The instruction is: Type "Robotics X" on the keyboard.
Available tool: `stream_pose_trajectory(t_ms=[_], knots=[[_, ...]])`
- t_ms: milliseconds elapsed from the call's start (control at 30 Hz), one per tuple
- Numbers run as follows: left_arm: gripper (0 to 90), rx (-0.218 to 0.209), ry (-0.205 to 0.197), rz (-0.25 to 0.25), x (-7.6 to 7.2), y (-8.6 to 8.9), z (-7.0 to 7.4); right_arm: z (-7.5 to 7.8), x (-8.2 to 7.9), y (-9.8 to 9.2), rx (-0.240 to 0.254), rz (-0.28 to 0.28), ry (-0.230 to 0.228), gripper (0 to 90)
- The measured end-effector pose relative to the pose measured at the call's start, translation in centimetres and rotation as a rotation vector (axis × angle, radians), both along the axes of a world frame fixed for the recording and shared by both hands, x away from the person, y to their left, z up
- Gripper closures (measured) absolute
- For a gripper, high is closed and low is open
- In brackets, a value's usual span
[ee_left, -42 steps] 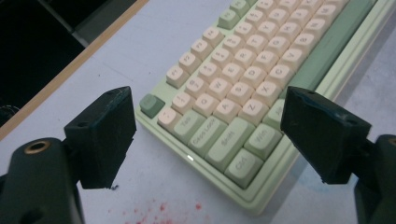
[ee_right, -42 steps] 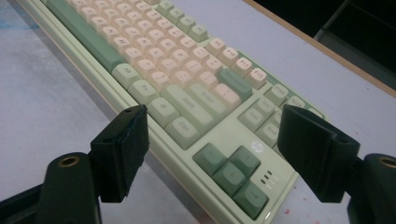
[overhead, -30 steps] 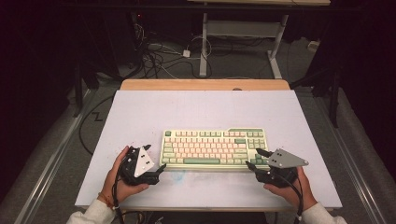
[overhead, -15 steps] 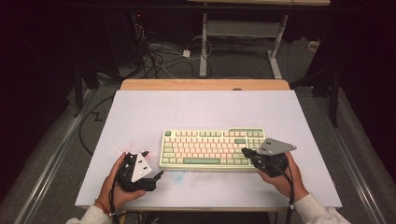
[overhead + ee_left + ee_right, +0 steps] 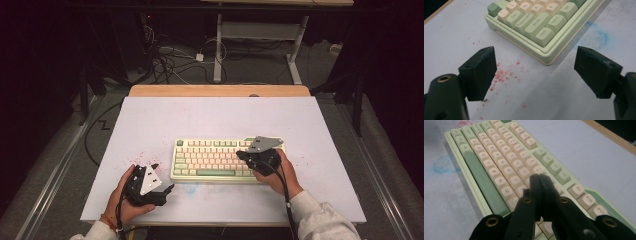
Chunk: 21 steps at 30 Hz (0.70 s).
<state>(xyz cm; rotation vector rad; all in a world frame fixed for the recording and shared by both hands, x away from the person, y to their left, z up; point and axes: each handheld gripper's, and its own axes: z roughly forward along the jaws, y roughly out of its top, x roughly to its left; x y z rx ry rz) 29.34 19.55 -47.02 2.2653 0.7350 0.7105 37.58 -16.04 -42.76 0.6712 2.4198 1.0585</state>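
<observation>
A pale green keyboard [image 5: 215, 160] with cream keys lies flat on the white table [image 5: 200, 115]. My right gripper [image 5: 241, 155] hovers over its right part, tips pointing left across the keys. In the right gripper view its jaws [image 5: 539, 177] are pressed together with nothing between them, just above the letter keys [image 5: 499, 165]. My left gripper [image 5: 165, 176] rests by the keyboard's near left corner. Its jaws [image 5: 535, 52] stand wide open and empty, facing the corner with the Ctrl key [image 5: 544, 35].
Red specks [image 5: 501, 75] and a blue smudge [image 5: 599, 35] mark the table near the keyboard's left front corner. A wooden strip [image 5: 220, 90] runs along the table's far edge. Cables [image 5: 170, 60] and a desk frame [image 5: 260, 30] lie on the floor beyond.
My right gripper has moved left from beside the keyboard's right end to over its keys. The left hand has stayed about where it was.
</observation>
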Motion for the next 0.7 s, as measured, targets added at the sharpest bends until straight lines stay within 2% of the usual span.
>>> stream_pose_trajectory(t_ms=[233,400,700], knots=[[16.9,-0.007,0.002,0.007,-0.1,0.3,0.0,-1.3,1.3,1.6,-0.050,-0.017,0.036,90.0],[16.9,0.000,0.009,0.006,-0.2,0.2,-0.1,-1.6,1.9,1.6,-0.060,-0.041,0.039,90.0],[16.9,0.005,0.018,0.007,-0.3,0.3,-0.1,-2.0,2.3,1.8,-0.083,-0.047,0.036,90.0]])
